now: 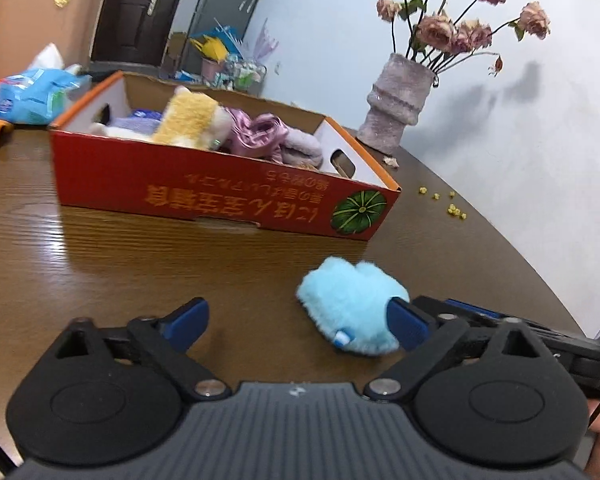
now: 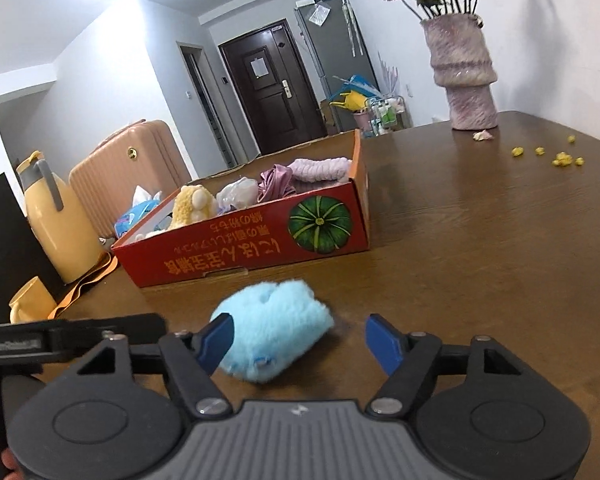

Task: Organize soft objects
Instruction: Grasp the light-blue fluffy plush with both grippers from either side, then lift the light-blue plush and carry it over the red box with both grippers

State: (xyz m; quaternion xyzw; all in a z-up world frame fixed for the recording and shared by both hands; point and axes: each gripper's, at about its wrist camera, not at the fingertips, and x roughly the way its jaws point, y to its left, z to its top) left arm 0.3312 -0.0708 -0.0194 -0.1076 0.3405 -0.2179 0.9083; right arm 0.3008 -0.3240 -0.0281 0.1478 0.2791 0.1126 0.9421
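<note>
A fluffy light-blue soft toy lies on the brown wooden table in front of a red cardboard box; both also show in the right wrist view, the toy and the box. The box holds a yellow plush, a pink satin cloth and a lilac fluffy piece. My left gripper is open, its right finger beside the toy. My right gripper is open with the toy between its fingers, close to the left finger.
A fuzzy pink vase of dried roses stands at the table's far right by the wall, with small yellow bits scattered near it. A yellow jug, a blue packet and a pink suitcase are to the left.
</note>
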